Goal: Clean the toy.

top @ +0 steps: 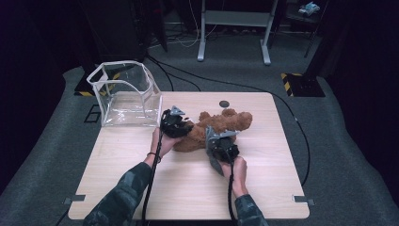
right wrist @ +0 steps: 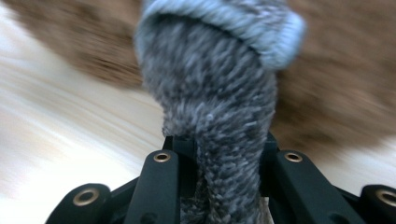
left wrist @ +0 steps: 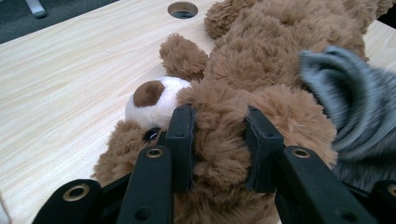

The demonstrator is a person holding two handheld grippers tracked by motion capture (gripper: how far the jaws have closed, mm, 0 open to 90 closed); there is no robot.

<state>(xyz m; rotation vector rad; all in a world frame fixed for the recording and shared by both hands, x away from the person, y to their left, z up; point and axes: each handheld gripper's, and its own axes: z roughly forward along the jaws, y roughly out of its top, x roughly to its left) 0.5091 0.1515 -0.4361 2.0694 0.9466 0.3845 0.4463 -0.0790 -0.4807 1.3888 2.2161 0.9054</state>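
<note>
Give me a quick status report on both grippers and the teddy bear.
Left gripper shut on teddy bear head fur. Right gripper shut on grey knit garment. Bear lying on table; clear bag open beside it.

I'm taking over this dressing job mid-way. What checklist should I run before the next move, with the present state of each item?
1. Left tongs clamped on the teddy bear, at its head: ok.
2. Right tongs clamped on the grey knitted garment: ok.
3. Garment's open end facing the bear: cannot tell.
4. Bear lying on the table: ok.
5. Clear bag standing apart from the bear: ok.
</note>
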